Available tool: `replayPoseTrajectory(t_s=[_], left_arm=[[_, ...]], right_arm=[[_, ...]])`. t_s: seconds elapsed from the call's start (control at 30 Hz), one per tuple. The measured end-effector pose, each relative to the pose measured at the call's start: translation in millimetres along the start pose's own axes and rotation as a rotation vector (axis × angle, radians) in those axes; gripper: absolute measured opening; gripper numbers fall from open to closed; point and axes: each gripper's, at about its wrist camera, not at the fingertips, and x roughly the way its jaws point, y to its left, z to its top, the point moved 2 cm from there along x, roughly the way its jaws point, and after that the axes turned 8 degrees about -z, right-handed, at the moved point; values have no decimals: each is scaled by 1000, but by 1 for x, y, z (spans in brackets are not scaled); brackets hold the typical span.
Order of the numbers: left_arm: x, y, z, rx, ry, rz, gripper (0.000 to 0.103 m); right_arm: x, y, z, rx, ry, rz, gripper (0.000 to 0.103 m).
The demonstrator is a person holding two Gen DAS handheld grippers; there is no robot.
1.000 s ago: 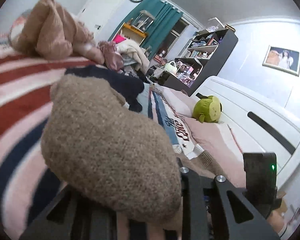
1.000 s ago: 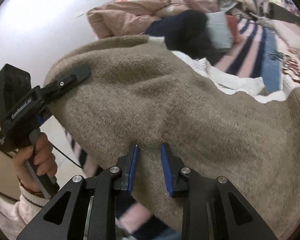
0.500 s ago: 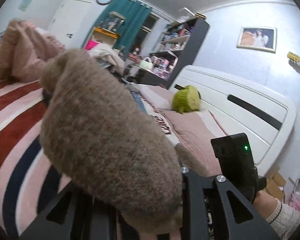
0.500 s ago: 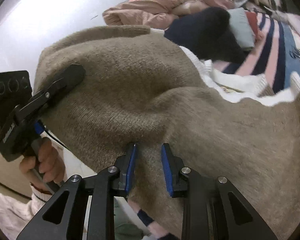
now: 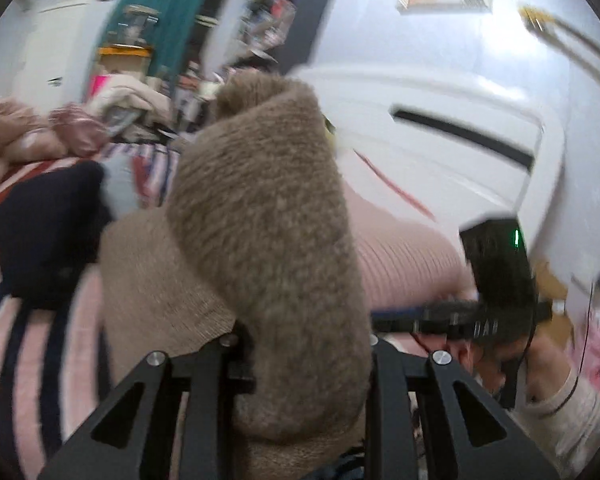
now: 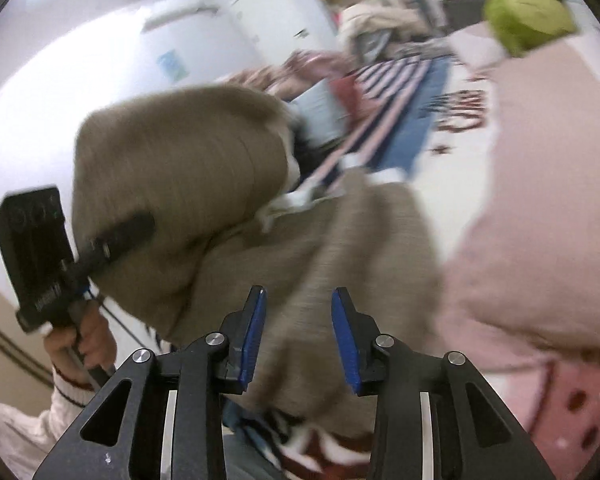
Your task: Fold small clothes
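A fuzzy brown knit garment (image 5: pixel 268 216) is bunched between my left gripper's fingers (image 5: pixel 304 344) and stands up in a thick fold; the gripper is shut on it. The same garment (image 6: pixel 188 168) hangs from the left gripper (image 6: pixel 116 236) in the right wrist view, the rest of it lying on the bed. My right gripper (image 6: pixel 298 332) is open, its blue pads (image 6: pixel 256 324) apart, just above the garment's lower part (image 6: pixel 364 240) and holding nothing. Both views are motion-blurred.
The bed has a striped red, white and navy blanket (image 5: pixel 24 344). A dark navy garment (image 5: pixel 48 232) lies at left, pink clothes (image 5: pixel 8 136) behind. A pink pillow (image 6: pixel 540 208) and green plush toy (image 6: pixel 528 12) sit to the right. A white headboard (image 5: pixel 440 132) stands beyond.
My right gripper has opened and let go of the brown garment. The left gripper has swung the held fold up and toward the headboard, and the garment has dropped on the right.
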Motion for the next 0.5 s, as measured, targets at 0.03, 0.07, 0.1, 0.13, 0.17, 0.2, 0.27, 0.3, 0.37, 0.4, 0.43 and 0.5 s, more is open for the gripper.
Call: replayPoseTrajectory(t_s=[0.03, 0.07, 0.1, 0.13, 0.17, 0.2, 0.27, 0.3, 0.37, 0.4, 0.43, 0.5], left_arm=[[12, -11, -5, 26, 35, -18, 20], [23, -21, -10, 52, 68, -38, 20], [35, -30, -17, 78, 109, -59, 20], [38, -40, -26, 97, 146, -72, 19], [47, -47, -33, 120, 183, -77, 20], [54, -55, -40, 158, 219, -68, 20], [62, -64, -47, 215, 252, -46, 31], [59, -67, -49, 228, 259, -51, 34], [54, -67, -49, 213, 267, -107, 58], [51, -67, -47, 202, 271, -150, 63], [47, -67, -46, 201, 277, -170, 69], [46, -75, -51, 219, 290, -158, 69]], right_arm=[[-7, -11, -3, 21, -13, -8, 30], [-14, -20, -5, 40, -23, -16, 30], [-18, -26, -6, 53, -31, -22, 30], [-20, -32, -6, 65, -38, -28, 30], [-25, -40, -7, 84, -52, -36, 30], [-28, -47, -7, 98, -64, -44, 30], [-39, -57, -6, 124, -96, -61, 30], [-39, -59, -4, 131, -109, -67, 30], [-51, -64, 1, 145, -163, -66, 30], [-54, -60, 7, 138, -179, -47, 30], [-59, -55, 12, 128, -202, -29, 30], [-65, -39, 24, 81, -230, 11, 37]])
